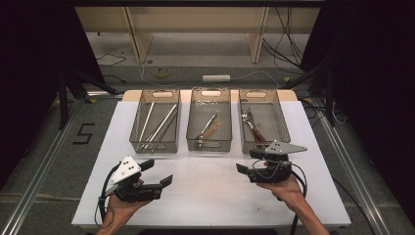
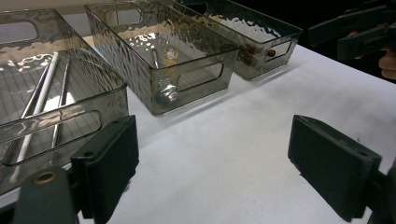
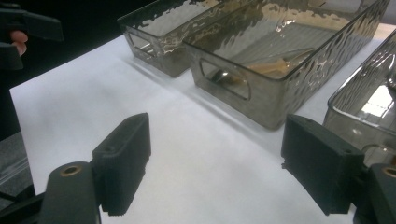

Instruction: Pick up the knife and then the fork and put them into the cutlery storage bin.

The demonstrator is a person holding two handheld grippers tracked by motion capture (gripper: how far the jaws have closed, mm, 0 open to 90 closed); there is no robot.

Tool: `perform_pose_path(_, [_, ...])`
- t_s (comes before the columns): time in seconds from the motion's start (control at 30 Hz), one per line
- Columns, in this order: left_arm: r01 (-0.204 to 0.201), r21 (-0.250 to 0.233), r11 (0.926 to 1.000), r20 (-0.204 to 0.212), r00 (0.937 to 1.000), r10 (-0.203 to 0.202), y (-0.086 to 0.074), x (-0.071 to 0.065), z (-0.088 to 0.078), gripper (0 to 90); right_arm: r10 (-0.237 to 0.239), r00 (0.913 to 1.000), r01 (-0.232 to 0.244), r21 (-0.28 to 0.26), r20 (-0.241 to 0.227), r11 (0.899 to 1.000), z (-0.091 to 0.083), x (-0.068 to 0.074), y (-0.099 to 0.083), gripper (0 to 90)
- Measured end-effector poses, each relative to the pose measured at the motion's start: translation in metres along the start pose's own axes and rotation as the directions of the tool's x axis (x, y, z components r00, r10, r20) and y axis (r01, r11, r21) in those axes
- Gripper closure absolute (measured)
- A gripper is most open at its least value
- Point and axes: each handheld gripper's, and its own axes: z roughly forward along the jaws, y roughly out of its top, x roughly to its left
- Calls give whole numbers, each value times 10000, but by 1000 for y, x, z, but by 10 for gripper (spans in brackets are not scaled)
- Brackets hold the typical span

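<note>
While three bins [image 1: 155, 145] sit side by side, both grippers' fingers [image 2: 108, 163] gape apart, gripping nothing.

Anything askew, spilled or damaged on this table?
Nothing stands out. The three smoky transparent plastic bins stand in a tidy row on the white table, utensils inside them, none spilled.

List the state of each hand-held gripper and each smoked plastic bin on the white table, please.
Left hand-held gripper: open, empty, above the table.
Right hand-held gripper: open, empty, above the table.
Left smoked clear plastic bin: upright, holds long metal rods.
Middle smoked clear plastic bin: upright, holds a metal utensil and a wooden piece.
Right smoked clear plastic bin: upright, holds a metal fork with a brown handle.
</note>
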Motion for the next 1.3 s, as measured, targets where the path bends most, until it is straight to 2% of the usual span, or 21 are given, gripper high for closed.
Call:
perform_pose_path(0.4, [12,13,10000,-23,10000,-12,0,0,0,157,44,9997,-37,-260,251,9997,-10,4,-17,255])
perform_pose_path(0.73, [-5,-2,10000,-19,10000,5,0,-1,0,157,85,9985,-55,-564,545,9984,-16,13,-35,256])
perform_pose_path(0.93, [26,34,10000,-5,10000,-26,-1,0,0,157,154,9984,-122,-596,541,9981,-20,14,-41,248])
perform_pose_path(1.3, [18,46,10000,15,10000,-18,-1,0,1,157,25,9977,26,-751,675,9972,-24,17,-42,240])
